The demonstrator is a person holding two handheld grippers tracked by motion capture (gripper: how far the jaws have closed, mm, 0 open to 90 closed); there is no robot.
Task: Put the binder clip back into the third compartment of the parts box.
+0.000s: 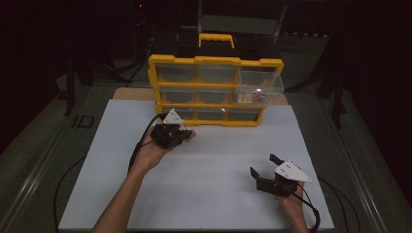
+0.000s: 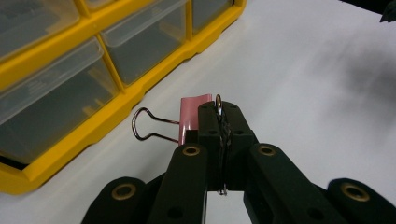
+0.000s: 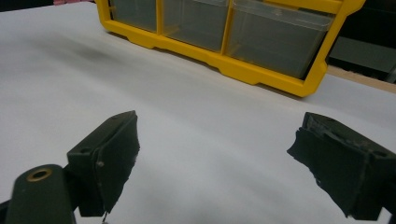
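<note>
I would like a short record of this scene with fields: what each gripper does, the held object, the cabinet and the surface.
left gripper: fingers shut on one wire handle of the binder clip, near the foot of the cabinet
binder clip: pink body, silver wire handles, the other handle sticks out free
right gripper: fingers open, nothing between them, above the white board
drawer cabinet: yellow frame, clear drawers, upright at the far edge
open drawer: right column, pulled out, a small pink item inside
white board: covers the table

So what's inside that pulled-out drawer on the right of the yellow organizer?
In the pulled-out drawer of the organizer lies one small pink thing, much like the pink binder clip pinched in the left gripper. The drawer's floor behind it is too dim to read.
</note>
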